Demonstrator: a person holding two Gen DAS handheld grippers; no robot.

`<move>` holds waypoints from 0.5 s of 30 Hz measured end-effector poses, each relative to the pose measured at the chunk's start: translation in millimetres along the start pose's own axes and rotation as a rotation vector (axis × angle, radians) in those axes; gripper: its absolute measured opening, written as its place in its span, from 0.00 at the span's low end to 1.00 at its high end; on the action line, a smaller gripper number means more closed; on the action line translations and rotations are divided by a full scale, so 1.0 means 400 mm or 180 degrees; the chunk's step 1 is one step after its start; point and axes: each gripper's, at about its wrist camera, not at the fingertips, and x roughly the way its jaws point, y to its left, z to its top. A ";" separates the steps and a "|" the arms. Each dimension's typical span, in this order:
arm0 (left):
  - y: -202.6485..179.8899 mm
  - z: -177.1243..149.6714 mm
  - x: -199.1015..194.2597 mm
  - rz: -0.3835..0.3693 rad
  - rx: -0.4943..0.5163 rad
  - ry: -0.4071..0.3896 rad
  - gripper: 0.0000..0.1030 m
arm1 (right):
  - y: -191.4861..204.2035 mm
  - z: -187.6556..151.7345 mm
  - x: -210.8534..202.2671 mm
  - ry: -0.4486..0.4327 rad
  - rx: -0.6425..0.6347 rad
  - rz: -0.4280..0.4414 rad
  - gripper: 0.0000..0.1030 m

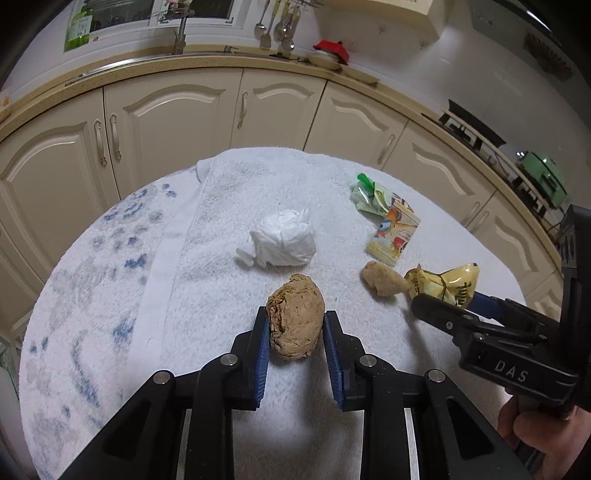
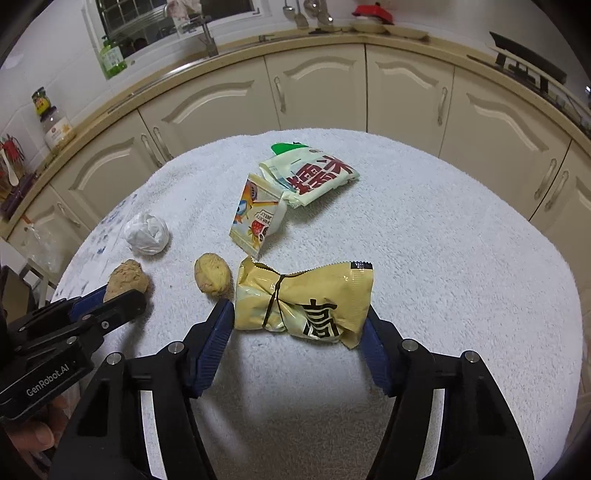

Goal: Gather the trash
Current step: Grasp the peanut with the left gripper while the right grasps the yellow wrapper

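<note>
Trash lies on a round table under a white towel (image 1: 221, 295). My left gripper (image 1: 295, 317) has its jaws around a brown paper wad (image 1: 295, 321), touching its sides; it also shows in the right wrist view (image 2: 127, 278). My right gripper (image 2: 301, 314) is open, straddling a knotted yellow snack wrapper (image 2: 303, 299), which also shows in the left wrist view (image 1: 443, 284). A second brown wad (image 2: 212, 273) lies between them. A white crumpled tissue (image 1: 282, 240), a cartoon jelly packet (image 2: 258, 218) and a green-white wrapper (image 2: 314, 177) lie farther out.
Cream kitchen cabinets (image 1: 166, 110) curve behind the table, with a countertop, a sink tap (image 1: 181, 33), hanging utensils (image 1: 277, 26) and a stove (image 1: 469, 125). A green bottle (image 2: 110, 55) and a jar (image 2: 55, 122) stand on the counter.
</note>
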 end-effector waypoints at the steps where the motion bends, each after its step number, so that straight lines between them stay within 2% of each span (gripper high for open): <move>1: 0.003 -0.006 -0.010 0.0004 0.0001 -0.0003 0.23 | 0.000 -0.002 -0.002 -0.0004 0.0019 0.0007 0.65; 8: -0.020 -0.047 -0.127 0.0008 0.0082 -0.0165 0.23 | 0.003 -0.037 -0.068 -0.0086 0.0086 0.0073 0.61; 9: -0.025 -0.053 -0.139 0.0003 0.0097 -0.0185 0.23 | 0.004 -0.044 -0.078 -0.0083 0.0070 0.0067 0.56; 12: -0.041 -0.077 -0.163 -0.0001 0.0149 -0.0190 0.23 | 0.002 -0.058 -0.082 -0.0025 0.0052 0.0024 0.57; 13: -0.041 -0.086 -0.170 -0.0003 0.0151 -0.0190 0.23 | 0.000 -0.062 -0.082 -0.0021 0.0064 -0.0004 0.58; 15: -0.043 -0.100 -0.183 -0.0006 0.0145 -0.0187 0.23 | -0.001 -0.068 -0.081 0.0001 0.0092 -0.0022 0.75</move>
